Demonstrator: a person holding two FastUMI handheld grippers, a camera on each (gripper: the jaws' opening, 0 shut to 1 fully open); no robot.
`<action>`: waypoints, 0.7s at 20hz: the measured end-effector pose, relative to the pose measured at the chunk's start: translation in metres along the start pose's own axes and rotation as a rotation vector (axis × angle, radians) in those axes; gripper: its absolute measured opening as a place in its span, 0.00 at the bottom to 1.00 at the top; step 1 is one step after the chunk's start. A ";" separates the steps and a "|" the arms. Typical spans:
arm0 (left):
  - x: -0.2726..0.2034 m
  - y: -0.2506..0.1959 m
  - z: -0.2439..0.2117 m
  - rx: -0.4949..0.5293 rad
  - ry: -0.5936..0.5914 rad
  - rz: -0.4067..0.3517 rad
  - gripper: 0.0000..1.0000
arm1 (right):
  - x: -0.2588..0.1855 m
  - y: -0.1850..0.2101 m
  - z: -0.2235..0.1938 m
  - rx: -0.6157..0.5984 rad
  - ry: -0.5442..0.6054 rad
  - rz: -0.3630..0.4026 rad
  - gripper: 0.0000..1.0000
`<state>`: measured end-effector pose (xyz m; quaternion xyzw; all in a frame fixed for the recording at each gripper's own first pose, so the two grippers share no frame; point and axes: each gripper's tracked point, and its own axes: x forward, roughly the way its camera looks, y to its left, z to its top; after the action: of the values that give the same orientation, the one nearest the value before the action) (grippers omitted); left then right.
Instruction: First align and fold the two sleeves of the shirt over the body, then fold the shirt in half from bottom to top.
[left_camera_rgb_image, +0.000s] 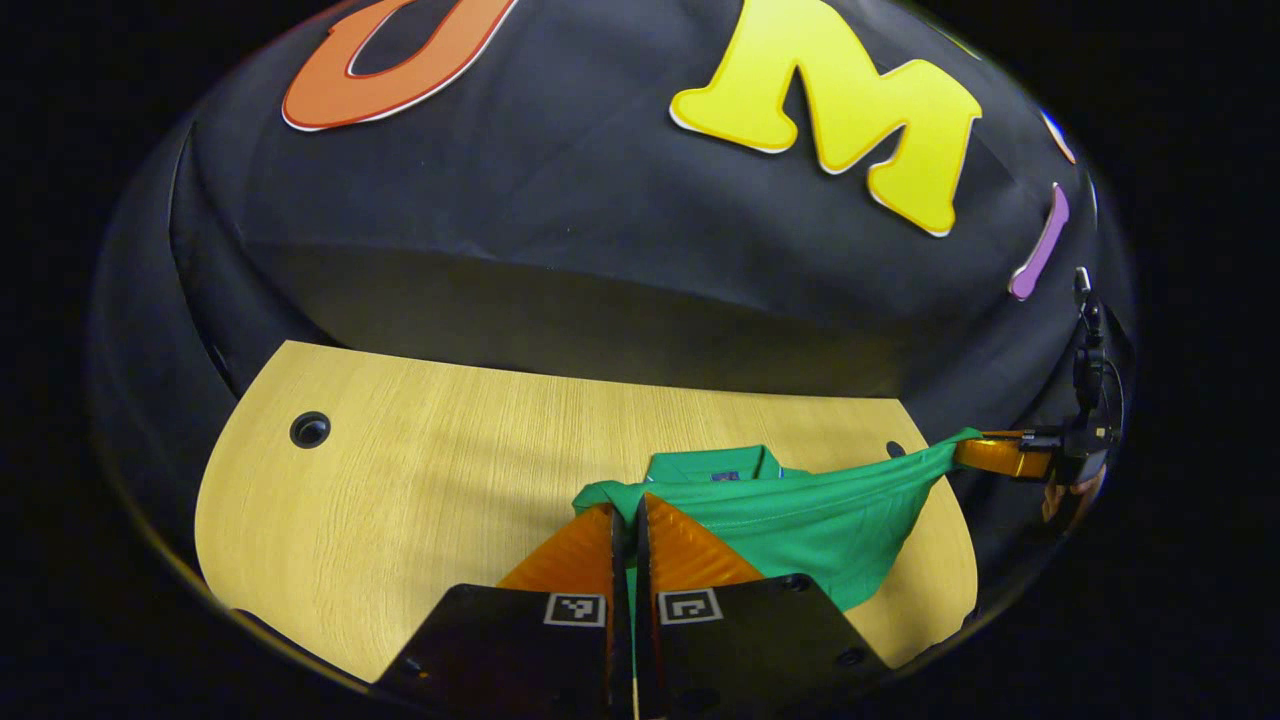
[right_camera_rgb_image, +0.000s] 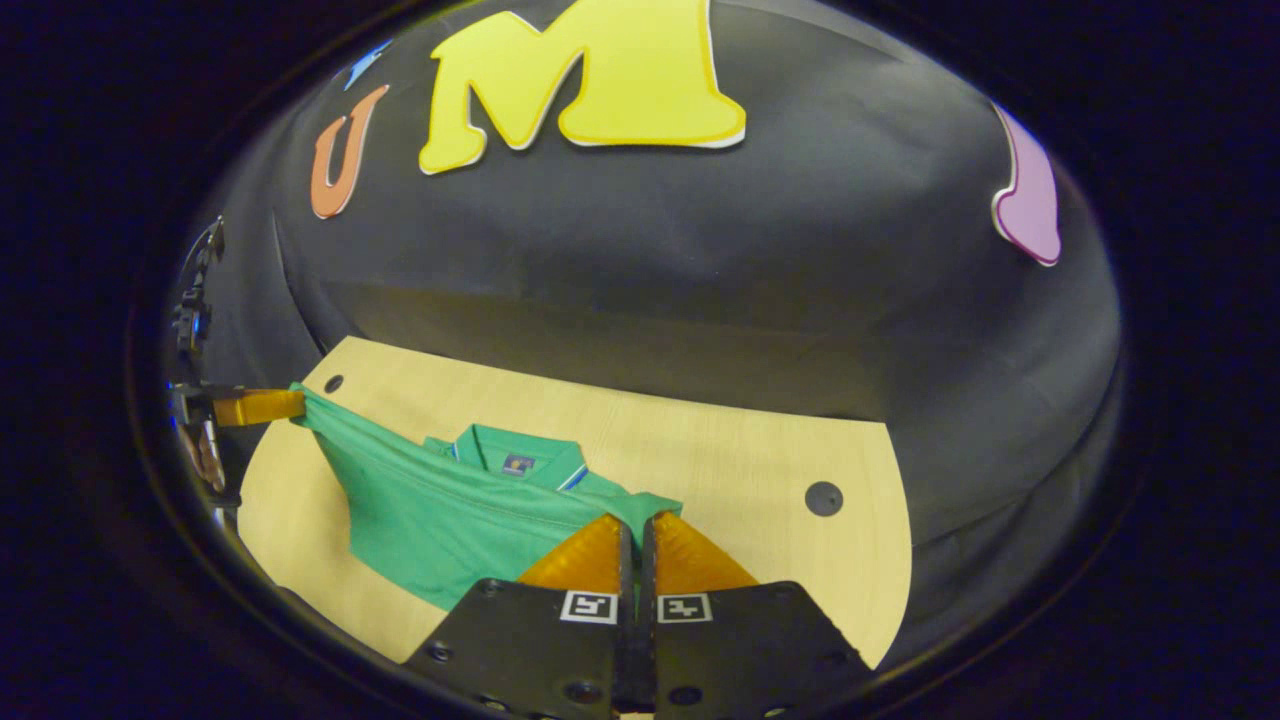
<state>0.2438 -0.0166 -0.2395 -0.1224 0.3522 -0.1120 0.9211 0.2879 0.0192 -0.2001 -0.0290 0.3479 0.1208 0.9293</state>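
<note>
Currently: green collared polo shirt (right_camera_rgb_image: 450, 520) lifted off pale wood table (right_camera_rgb_image: 720, 450), hem stretched btwn left gripper (left_camera_rgb_image: 628, 512) & right gripper (right_camera_rgb_image: 637, 530), both clamped on fabric; risk: uneven pull skews fold

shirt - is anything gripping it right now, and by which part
The green shirt is held by both: left gripper and right gripper each pinch an edge corner, lifting it off the table.

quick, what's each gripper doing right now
Left gripper: closed, pinching a corner of the green shirt.
Right gripper: closed, pinching the shirt's other corner, the edge stretched between them.
</note>
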 end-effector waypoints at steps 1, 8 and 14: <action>0.012 0.002 0.002 -0.019 -0.007 0.006 0.07 | 0.015 -0.002 0.001 -0.002 0.004 -0.004 0.00; 0.090 0.020 -0.009 -0.001 -0.024 0.102 0.07 | 0.101 0.001 -0.021 0.038 0.066 -0.005 0.00; 0.118 0.015 -0.032 0.020 0.038 0.118 0.15 | 0.127 0.000 -0.035 0.073 0.093 -0.011 0.05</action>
<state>0.3100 -0.0420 -0.3405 -0.0900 0.3750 -0.0633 0.9205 0.3579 0.0403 -0.3093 -0.0026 0.3949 0.1013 0.9131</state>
